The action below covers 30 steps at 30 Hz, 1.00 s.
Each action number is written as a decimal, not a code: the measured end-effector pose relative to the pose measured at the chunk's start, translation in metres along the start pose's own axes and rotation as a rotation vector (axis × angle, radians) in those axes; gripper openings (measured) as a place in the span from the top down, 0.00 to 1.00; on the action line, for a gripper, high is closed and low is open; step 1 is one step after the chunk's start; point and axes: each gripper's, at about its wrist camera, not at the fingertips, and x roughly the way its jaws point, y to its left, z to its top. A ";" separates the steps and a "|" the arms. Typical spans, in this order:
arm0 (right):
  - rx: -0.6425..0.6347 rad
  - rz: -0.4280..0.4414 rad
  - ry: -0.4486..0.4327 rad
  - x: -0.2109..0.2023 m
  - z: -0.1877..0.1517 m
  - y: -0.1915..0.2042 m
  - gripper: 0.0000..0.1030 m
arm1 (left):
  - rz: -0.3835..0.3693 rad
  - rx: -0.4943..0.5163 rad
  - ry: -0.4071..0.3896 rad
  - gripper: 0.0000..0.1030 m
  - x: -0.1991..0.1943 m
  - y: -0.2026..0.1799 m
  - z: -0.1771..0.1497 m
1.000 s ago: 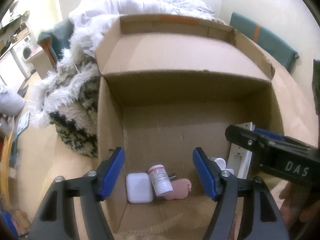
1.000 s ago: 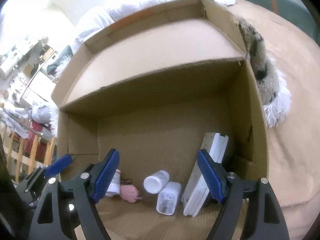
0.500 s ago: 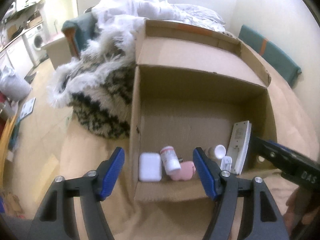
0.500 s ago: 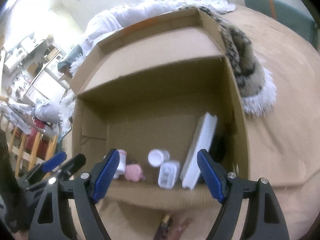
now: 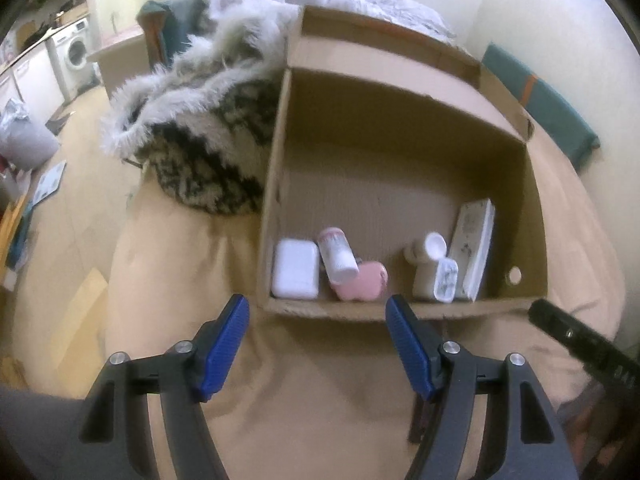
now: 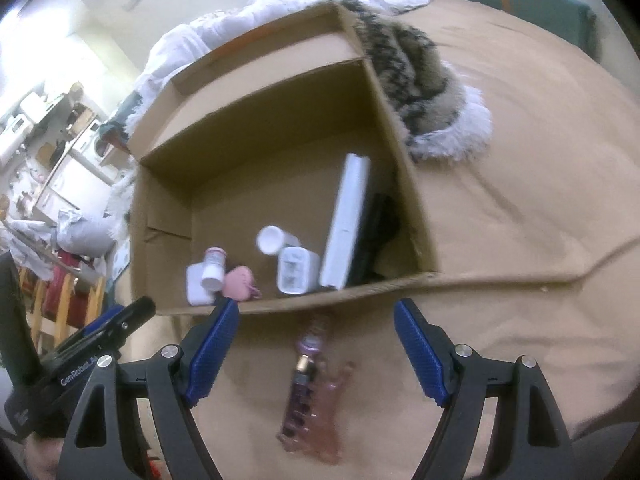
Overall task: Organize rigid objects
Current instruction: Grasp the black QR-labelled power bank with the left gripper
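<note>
We see a tan bedcover spread wide, and on it an open cardboard box, which we take as our landmark. A shaggy black-and-white fur blanket is heaped against one side wall of the box, on the outside.

Inside the box, all the contents lie along its near wall. Largest is a flat white slab-shaped device standing on edge, leaning toward the box's side wall, with a dark object we cannot identify behind it. Just beside the slab sit a white charger block and a white round-capped bottle, touching each other. Toward the opposite corner of the box are a white rounded case, a white pill bottle with a pink-printed label lying tilted against it, and a small pink pouch touching the bottle.

Outside the box, just in front of its near wall, a purple and brown comb-like object lies on the bedcover, blurred.

Our left gripper hangs in front of the box, jaws spread, gripping nothing. Our right gripper hangs over the comb-like object, jaws likewise spread and empty.
</note>
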 end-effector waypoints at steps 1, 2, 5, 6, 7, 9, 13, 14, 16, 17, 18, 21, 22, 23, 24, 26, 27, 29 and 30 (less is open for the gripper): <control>0.003 -0.009 -0.001 -0.001 0.000 -0.003 0.18 | 0.003 0.015 -0.003 0.34 0.000 -0.003 -0.002; 0.006 -0.017 -0.002 -0.001 0.000 -0.006 0.18 | 0.009 0.025 -0.007 0.34 -0.001 -0.004 -0.003; 0.024 -0.026 0.008 0.001 0.000 -0.015 0.18 | 0.006 0.028 0.002 0.34 0.001 -0.007 -0.006; 0.030 -0.025 0.010 0.001 0.000 -0.017 0.18 | 0.003 0.025 0.006 0.34 0.001 -0.007 -0.006; 0.036 -0.025 0.013 0.001 0.000 -0.018 0.18 | 0.000 0.022 0.011 0.34 0.002 -0.008 -0.006; 0.047 -0.022 0.015 0.002 0.000 -0.019 0.18 | -0.001 0.027 0.016 0.34 0.004 -0.010 -0.007; 0.056 -0.020 0.038 0.009 0.000 -0.018 0.18 | -0.036 0.022 0.040 0.34 0.010 -0.011 -0.010; 0.059 -0.023 0.047 0.012 0.000 -0.018 0.18 | -0.055 0.010 0.051 0.34 0.012 -0.011 -0.011; 0.060 -0.049 0.078 0.020 -0.001 -0.019 0.18 | -0.076 -0.014 0.084 0.34 0.018 -0.009 -0.013; 0.062 -0.060 0.098 0.024 -0.003 -0.020 0.18 | -0.084 -0.020 0.100 0.34 0.022 -0.009 -0.014; 0.068 -0.064 0.115 0.028 -0.004 -0.021 0.18 | -0.090 -0.022 0.108 0.35 0.024 -0.009 -0.015; 0.092 -0.053 0.138 0.034 -0.004 -0.024 0.18 | -0.117 -0.021 0.143 0.43 0.033 -0.014 -0.019; 0.095 -0.051 0.137 0.034 -0.003 -0.025 0.18 | -0.131 -0.006 0.168 0.43 0.038 -0.019 -0.022; 0.098 -0.050 0.136 0.034 -0.002 -0.025 0.18 | -0.142 0.011 0.192 0.43 0.042 -0.025 -0.025; 0.102 -0.048 0.137 0.035 -0.001 -0.026 0.18 | -0.152 0.027 0.210 0.43 0.046 -0.029 -0.028; 0.111 -0.044 0.143 0.036 -0.001 -0.028 0.18 | -0.177 0.069 0.256 0.43 0.055 -0.043 -0.037; 0.115 -0.042 0.147 0.037 -0.001 -0.028 0.18 | -0.182 0.083 0.269 0.43 0.058 -0.047 -0.039; 0.118 -0.038 0.152 0.038 -0.001 -0.028 0.18 | -0.186 0.112 0.293 0.46 0.065 -0.058 -0.046; 0.118 -0.037 0.151 0.038 -0.001 -0.028 0.18 | -0.185 0.127 0.307 0.46 0.070 -0.063 -0.049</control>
